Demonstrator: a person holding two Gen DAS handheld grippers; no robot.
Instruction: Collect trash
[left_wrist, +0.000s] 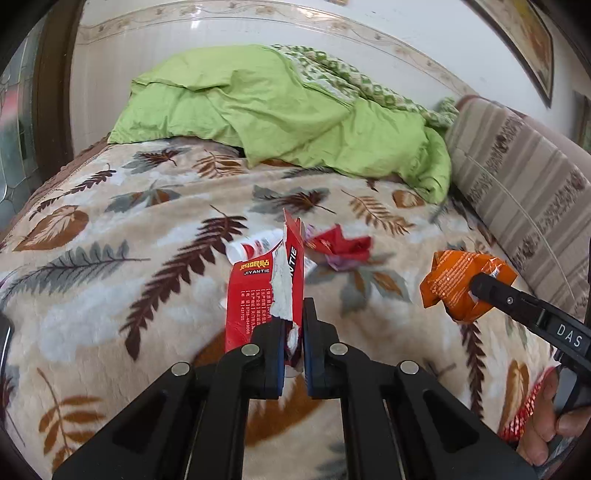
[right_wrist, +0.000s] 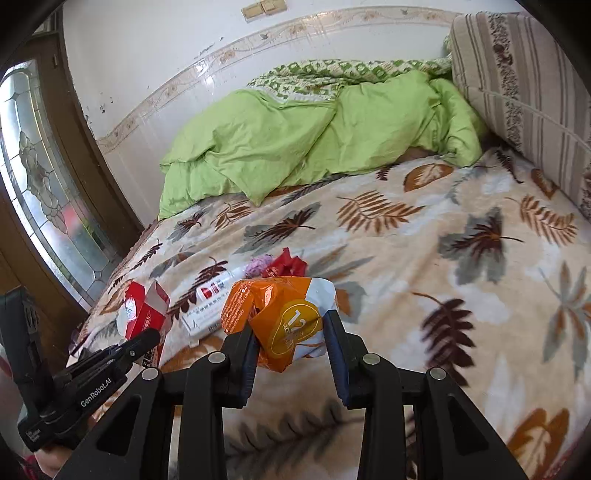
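My left gripper (left_wrist: 293, 317) is shut on a torn red carton (left_wrist: 258, 295) and holds it upright above the leaf-patterned blanket (left_wrist: 129, 295). In the right wrist view that carton (right_wrist: 142, 312) and the left gripper (right_wrist: 147, 338) show at the lower left. My right gripper (right_wrist: 290, 328) is shut on a crumpled orange packet (right_wrist: 284, 314), which also appears at the right of the left wrist view (left_wrist: 461, 284). On the blanket beyond lie a white tube with a red label (left_wrist: 251, 247) (right_wrist: 218, 291) and a crumpled red wrapper (left_wrist: 340, 243) (right_wrist: 286, 264).
A green quilt (left_wrist: 277, 110) is heaped at the far end of the bed against the tiled wall. A striped cushion (left_wrist: 517, 177) runs along the right side. A glass-panelled door (right_wrist: 48, 192) stands to the left. A hand (left_wrist: 543, 424) grips the right tool.
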